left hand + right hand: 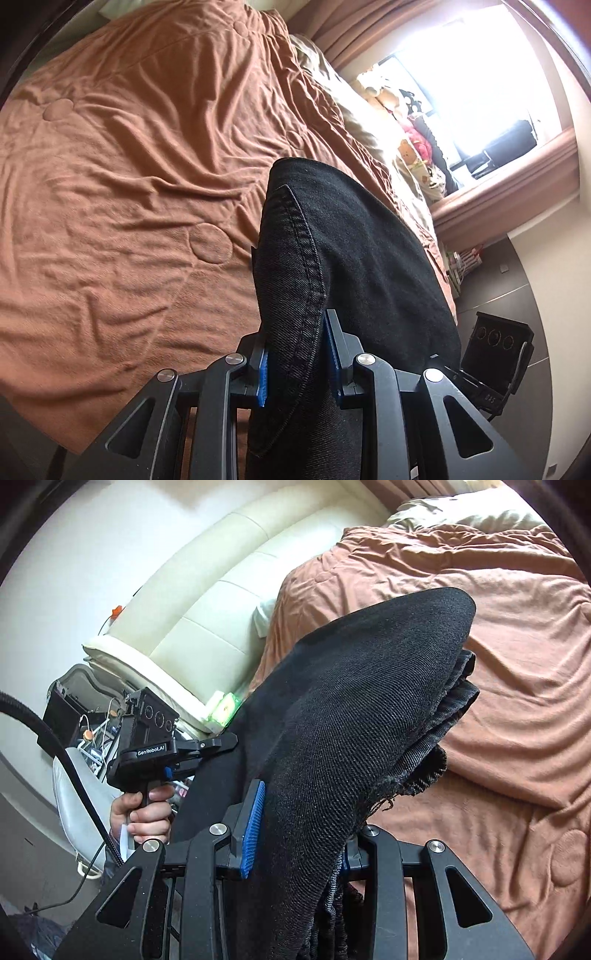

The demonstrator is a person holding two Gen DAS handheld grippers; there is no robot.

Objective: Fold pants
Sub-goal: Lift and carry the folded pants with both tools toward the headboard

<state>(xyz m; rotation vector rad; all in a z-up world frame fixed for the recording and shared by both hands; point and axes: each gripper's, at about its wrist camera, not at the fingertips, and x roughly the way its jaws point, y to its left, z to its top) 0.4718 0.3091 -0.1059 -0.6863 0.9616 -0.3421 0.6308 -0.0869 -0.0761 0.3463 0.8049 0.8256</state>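
Observation:
The black denim pants (343,258) hang in the air above the bed, held by both grippers. My left gripper (297,354) is shut on a stitched seam edge of the pants, blue pads on either side of the cloth. My right gripper (295,834) is shut on a thick bunch of the pants (362,709) with a frayed hem; its right pad is hidden by cloth. The left gripper (207,746) also shows in the right wrist view, held by a hand, gripping the same cloth.
A wrinkled brown blanket (129,177) covers the bed below. A cream padded headboard (207,602) stands at the bed's end. Stuffed toys (413,136) sit on a window ledge. A cluttered nightstand (85,716) and dark floor (517,280) lie beside the bed.

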